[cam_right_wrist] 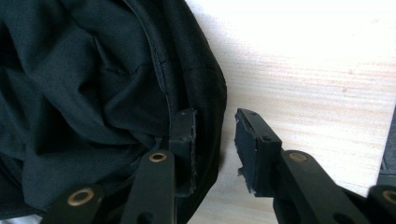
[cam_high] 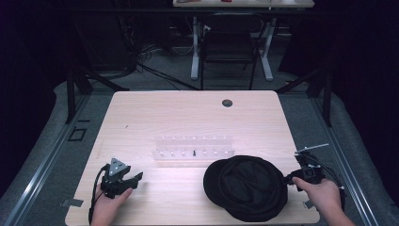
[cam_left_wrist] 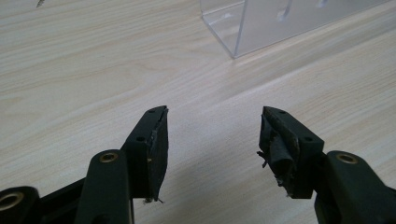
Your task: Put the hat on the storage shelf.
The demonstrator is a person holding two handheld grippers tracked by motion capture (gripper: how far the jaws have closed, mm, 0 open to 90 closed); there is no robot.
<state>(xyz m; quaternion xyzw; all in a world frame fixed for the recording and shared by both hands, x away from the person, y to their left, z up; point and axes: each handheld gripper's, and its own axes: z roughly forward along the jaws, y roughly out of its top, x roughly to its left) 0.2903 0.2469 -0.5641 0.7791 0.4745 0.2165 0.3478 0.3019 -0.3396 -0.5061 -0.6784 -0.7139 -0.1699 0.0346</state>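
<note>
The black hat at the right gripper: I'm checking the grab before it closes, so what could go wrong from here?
1. The right gripper straddles only the rim of the hat, with a gap at the outer jaw. It may pinch just a thin fold that slips out on lifting.
2. The hat is soft and crumpled, so it could sag or drag across the table toward the clear rack.
3. The left gripper rests open well away, so nothing steadies the hat's far side.
</note>
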